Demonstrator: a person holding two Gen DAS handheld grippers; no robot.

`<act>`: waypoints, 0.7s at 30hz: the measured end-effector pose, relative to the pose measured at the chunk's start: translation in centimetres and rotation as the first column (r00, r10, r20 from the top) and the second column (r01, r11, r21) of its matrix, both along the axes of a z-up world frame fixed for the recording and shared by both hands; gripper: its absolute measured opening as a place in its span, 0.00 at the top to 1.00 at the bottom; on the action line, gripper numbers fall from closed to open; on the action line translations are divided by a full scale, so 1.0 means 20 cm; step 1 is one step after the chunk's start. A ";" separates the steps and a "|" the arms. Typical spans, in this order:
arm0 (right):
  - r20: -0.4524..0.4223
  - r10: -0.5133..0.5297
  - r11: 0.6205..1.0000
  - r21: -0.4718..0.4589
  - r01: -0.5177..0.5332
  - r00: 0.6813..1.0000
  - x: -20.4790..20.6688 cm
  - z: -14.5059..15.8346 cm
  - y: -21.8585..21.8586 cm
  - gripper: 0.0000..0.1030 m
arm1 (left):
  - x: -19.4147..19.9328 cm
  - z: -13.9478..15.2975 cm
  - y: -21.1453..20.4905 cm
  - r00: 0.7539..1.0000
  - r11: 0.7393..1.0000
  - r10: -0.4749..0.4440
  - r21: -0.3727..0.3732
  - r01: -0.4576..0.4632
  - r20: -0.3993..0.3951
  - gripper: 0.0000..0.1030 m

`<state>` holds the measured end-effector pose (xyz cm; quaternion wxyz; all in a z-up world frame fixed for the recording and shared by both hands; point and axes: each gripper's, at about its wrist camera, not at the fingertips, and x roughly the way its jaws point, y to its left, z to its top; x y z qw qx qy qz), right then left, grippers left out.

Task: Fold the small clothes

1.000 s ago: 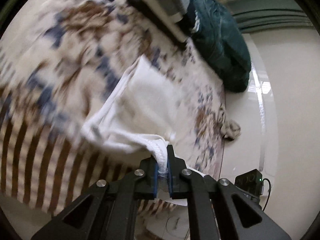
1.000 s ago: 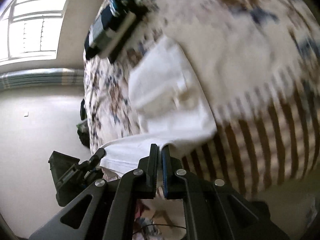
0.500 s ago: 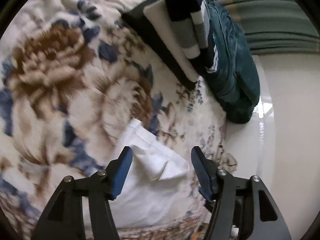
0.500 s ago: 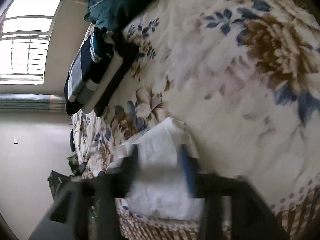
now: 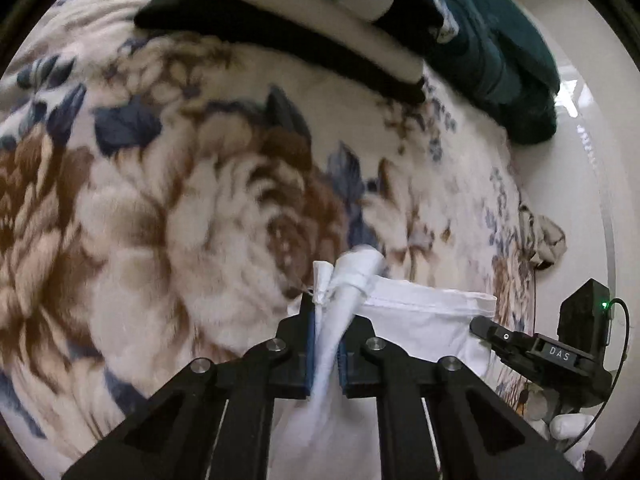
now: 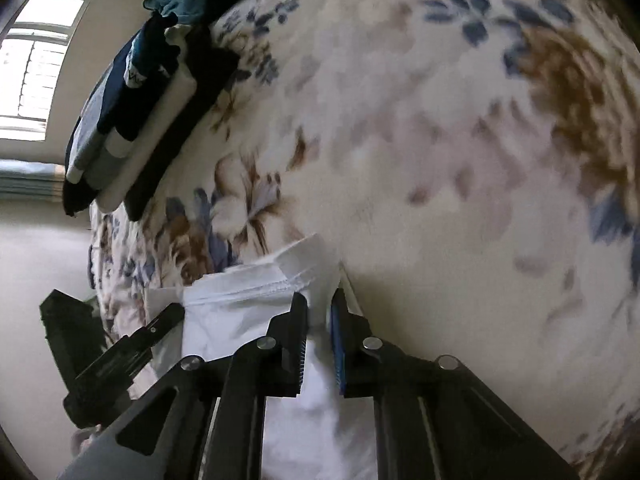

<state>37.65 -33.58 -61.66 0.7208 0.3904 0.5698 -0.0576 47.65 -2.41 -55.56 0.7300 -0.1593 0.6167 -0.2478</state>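
A: Where's the garment?
B: White garment lies on the floral blanket of the bed, at the near edge, right under both tools. Looks partly folded already, hemmed edge facing the stack.

A: Left gripper?
B: Fingers clenched on a bunched corner of the white cloth, fabric squeezed between the blue pads, a twisted tip poking out above them.

A: Right gripper?
B: Fingers astride the other corner near the stitched hem, cloth sits in the gap. Pads not clearly pressing, a narrow gap shows, so I can't tell if it's gripping.

A: Why both corners?
B: My read: holding the two corners of one edge keeps it taut and straight, so the edge can go over as one line for the next fold. Judgement, not seen.

A: Anything else?
B: Folded stack of dark, grey and white pieces further up the bed, teal clothes beside it. Probably the finished pile, well apart from the working spot so it isn't disturbed.
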 end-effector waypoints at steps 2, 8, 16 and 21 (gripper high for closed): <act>0.038 0.004 1.000 -0.023 -0.003 0.999 0.03 0.05 0.01 0.94 | 0.00 0.03 0.02 1.000 1.000 0.010 -0.003 -0.010 0.021 0.95; 0.022 0.028 0.998 -0.065 -0.026 0.999 0.16 0.02 0.04 0.95 | 0.08 -0.13 0.07 0.995 0.998 0.069 0.010 -0.068 -0.073 0.95; -0.073 0.027 1.000 0.007 -0.026 0.997 0.20 -0.10 -0.04 0.74 | 0.15 -0.19 0.23 0.966 0.980 0.132 -0.116 -0.161 -0.222 0.70; -0.041 -0.010 0.995 0.099 0.014 0.999 0.01 -0.04 -0.18 0.46 | 0.05 -0.12 0.40 0.954 0.954 0.181 -0.194 -0.229 -0.238 0.39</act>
